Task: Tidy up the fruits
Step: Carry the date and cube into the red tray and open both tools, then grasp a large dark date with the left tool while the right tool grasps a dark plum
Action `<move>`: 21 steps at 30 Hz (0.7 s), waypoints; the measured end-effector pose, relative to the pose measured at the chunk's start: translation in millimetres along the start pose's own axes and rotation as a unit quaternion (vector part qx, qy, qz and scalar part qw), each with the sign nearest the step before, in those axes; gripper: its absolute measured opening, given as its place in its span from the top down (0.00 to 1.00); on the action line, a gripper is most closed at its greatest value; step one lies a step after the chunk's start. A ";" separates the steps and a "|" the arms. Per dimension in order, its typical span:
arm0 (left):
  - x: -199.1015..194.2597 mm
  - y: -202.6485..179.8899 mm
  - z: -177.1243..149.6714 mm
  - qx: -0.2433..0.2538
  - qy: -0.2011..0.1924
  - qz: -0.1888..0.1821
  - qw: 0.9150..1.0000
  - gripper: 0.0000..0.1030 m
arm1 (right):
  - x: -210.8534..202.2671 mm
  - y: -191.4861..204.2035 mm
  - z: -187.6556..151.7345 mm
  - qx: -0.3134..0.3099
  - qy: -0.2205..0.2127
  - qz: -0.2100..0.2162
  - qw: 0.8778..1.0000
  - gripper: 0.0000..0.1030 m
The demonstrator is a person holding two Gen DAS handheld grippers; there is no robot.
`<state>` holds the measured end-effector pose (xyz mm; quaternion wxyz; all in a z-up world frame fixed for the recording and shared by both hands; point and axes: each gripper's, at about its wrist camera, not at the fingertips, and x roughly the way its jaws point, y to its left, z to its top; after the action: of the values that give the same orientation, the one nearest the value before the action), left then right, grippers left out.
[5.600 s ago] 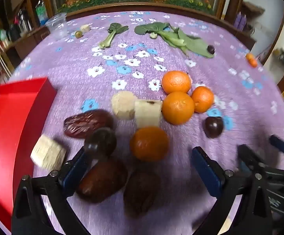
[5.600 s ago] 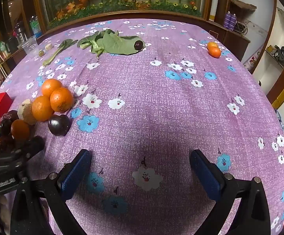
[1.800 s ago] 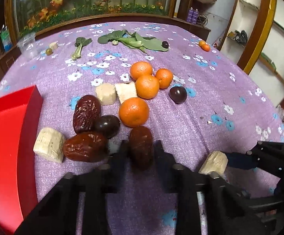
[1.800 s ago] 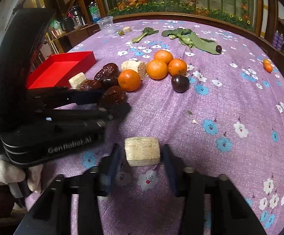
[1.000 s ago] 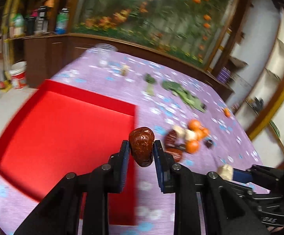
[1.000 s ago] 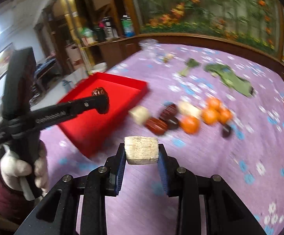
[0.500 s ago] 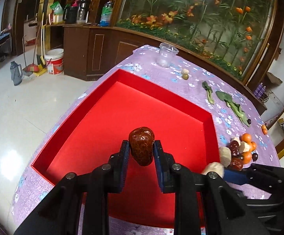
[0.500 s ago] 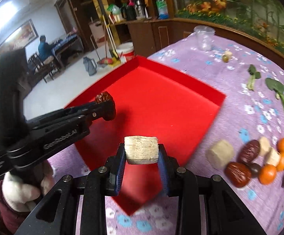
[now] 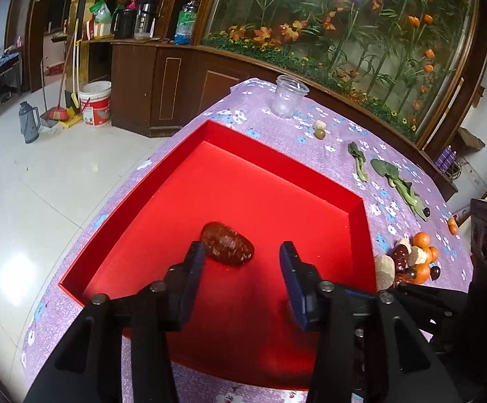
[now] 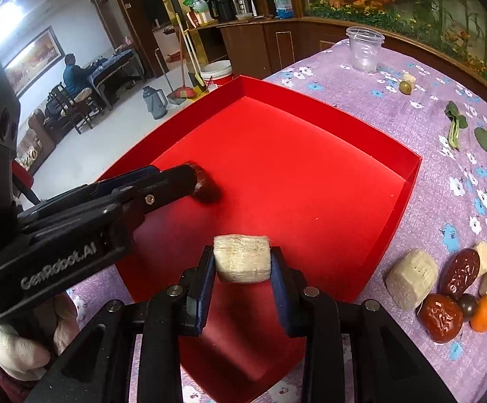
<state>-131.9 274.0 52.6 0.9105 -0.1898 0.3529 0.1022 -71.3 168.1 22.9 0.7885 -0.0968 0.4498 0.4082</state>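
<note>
Red tray: sits on the table at its edge, walls upright; the floor inside holds one fruit.
Left gripper: fingers apart, having just been opening; nothing pressed between them.
Red date: lying on the tray floor, just beside the left finger, clear of the right one.
Right gripper: fingers clamped on a pale cylindrical piece, held above the near part of the tray.
Gloved hand: white glove, gripping the left tool's handle.
Fruit cluster: dates, oranges, pale pieces and dark plums on the purple flowered tablecloth, right of the tray.
Leafy greens: farther along the table.
Clear plastic cup: upright beyond the tray's far corner.
</note>
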 end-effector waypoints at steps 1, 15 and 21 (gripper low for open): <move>-3.4 -2.1 0.4 0.002 -0.003 -0.001 1.000 0.51 | -3.6 0.8 -0.3 0.000 -0.004 -0.002 1.000 0.64; -33.8 -46.2 -0.8 0.036 -0.027 -0.009 0.999 0.40 | -71.2 -7.3 -19.8 -0.016 -0.091 -0.064 0.994 0.36; -36.4 -78.2 -7.0 0.064 -0.024 -0.012 0.998 0.34 | -93.5 -28.9 -37.6 0.000 -0.107 -0.080 0.991 0.35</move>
<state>-137.7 198.3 94.1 0.9301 -0.1329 0.3347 0.0725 -98.5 77.7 68.8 0.8621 -0.0885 0.3536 0.3519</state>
